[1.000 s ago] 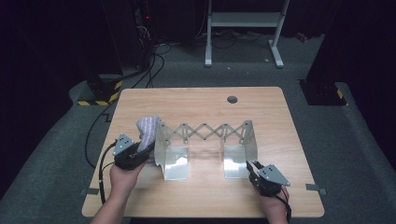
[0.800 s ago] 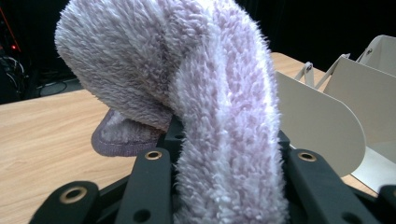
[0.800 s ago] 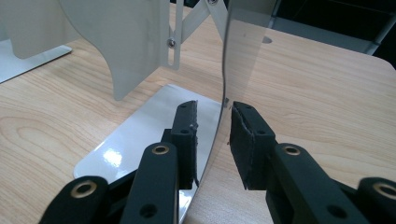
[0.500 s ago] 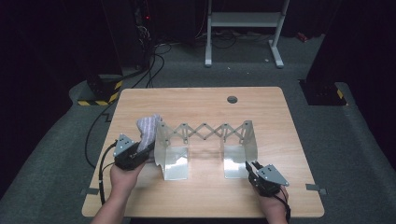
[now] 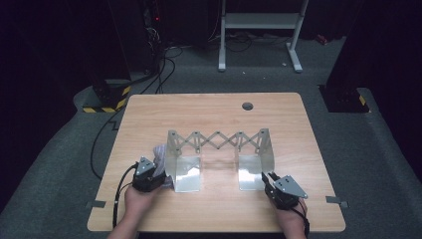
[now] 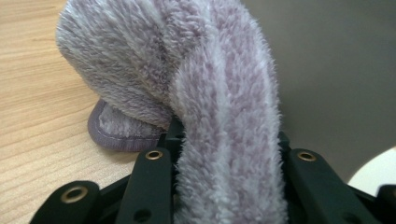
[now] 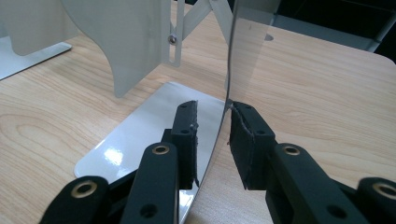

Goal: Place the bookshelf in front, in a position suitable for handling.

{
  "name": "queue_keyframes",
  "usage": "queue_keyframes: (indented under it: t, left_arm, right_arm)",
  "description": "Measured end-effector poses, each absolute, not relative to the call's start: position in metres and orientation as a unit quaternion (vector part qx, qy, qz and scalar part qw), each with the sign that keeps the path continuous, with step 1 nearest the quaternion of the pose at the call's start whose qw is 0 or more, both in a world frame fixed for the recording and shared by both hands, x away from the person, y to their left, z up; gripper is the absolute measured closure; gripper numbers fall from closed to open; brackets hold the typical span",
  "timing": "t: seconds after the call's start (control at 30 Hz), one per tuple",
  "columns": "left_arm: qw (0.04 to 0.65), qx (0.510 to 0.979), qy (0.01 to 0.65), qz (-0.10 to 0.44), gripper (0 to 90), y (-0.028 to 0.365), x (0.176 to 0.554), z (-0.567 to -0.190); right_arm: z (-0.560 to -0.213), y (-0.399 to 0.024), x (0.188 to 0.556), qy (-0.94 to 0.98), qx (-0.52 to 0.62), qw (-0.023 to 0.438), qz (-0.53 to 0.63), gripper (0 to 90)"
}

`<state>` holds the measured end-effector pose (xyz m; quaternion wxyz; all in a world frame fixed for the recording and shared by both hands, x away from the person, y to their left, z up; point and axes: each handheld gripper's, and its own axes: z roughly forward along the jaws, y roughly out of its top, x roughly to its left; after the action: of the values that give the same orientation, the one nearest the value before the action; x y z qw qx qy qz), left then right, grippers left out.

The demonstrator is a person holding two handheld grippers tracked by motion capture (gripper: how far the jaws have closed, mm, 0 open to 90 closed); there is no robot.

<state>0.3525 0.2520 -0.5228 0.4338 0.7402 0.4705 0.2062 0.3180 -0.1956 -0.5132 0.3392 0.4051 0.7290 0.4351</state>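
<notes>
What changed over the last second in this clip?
The left gripper came down with the fuzzy lilac cloth it holds, from atop the metal rack's left plate to the table beside it. The right gripper stayed clamped on the rack's right plate; the rack did not move.

Light wooden table [image 5: 209, 112] mid-frame with a round cable hole [image 5: 247, 106], grey carpet floor [image 5: 378, 164] all around, white metal stand [image 5: 259, 30] at top centre, black cables [image 5: 164, 57] upper left, yellow-black hazard tape [image 5: 107, 103], dark surroundings

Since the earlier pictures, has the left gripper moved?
Yes. The left gripper, shut on the fluffy cloth, has come down beside the metal rack, toward the table.
</notes>
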Motion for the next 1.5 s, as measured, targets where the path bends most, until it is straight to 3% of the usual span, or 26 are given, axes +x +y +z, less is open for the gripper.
queue_keyframes:
  t: [0.23, 0.57, 0.8, 1.27, 1.5]
  left_arm:
    - [0.499, 0.707, 0.439, 0.241, 64.6, 0.258, 0.341, -0.488]
    - [0.534, 0.692, 0.374, 0.309, 64.7, 0.263, 0.322, -0.431]
    - [0.525, 0.702, 0.392, 0.279, 65.0, 0.265, 0.338, -0.453]
    - [0.420, 0.774, 0.430, 0.198, 65.1, 0.253, 0.371, -0.522]
    - [0.429, 0.757, 0.455, 0.192, 65.1, 0.260, 0.367, -0.528]
  right_arm:
    - [-0.512, -0.196, 0.317, 0.729, 0.403, 0.340, 0.437, 71.7]
    - [-0.511, -0.196, 0.316, 0.728, 0.403, 0.340, 0.439, 71.6]
    - [-0.512, -0.196, 0.316, 0.728, 0.404, 0.339, 0.438, 71.7]
    - [-0.514, -0.195, 0.317, 0.732, 0.403, 0.336, 0.435, 71.6]
    - [-0.514, -0.195, 0.316, 0.732, 0.403, 0.334, 0.436, 71.4]
